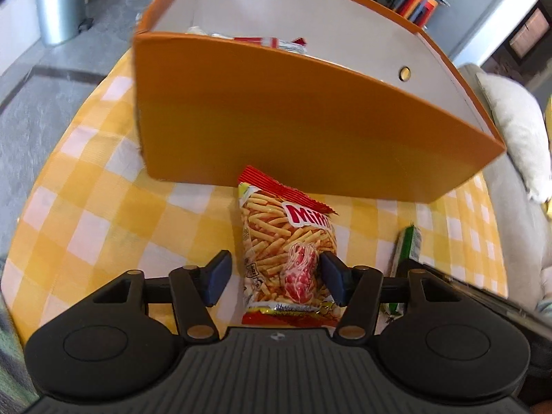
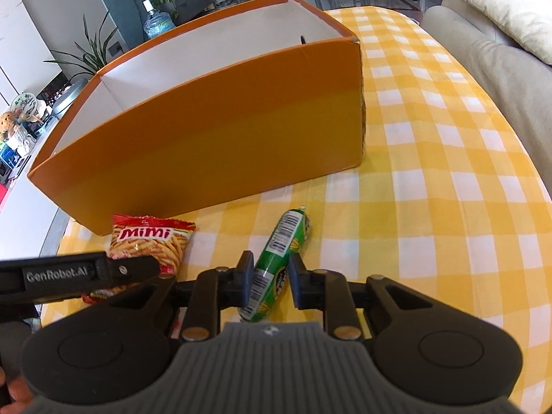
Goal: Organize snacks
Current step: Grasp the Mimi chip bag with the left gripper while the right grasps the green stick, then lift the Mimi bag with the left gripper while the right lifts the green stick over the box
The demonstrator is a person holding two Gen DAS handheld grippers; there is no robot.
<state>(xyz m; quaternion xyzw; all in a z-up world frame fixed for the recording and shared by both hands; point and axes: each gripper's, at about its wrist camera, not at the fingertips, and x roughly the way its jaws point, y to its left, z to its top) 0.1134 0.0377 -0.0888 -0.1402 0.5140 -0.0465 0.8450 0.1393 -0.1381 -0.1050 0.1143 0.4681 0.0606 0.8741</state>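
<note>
The Mimi chip bag (image 1: 288,252) lies flat on the checked bench (image 1: 103,214), just before the orange box (image 1: 293,131), long axis running from the left tool (image 1: 276,277) toward the box. That tool straddles it, spread, pads not pressing. Beside it, the green tube (image 2: 276,265) lies likewise, pinched by the right tool (image 2: 269,281).

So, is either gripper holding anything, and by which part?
Right gripper grips the green tube on its near half. Left gripper straddles the Mimi bag, not gripping yet.
</note>
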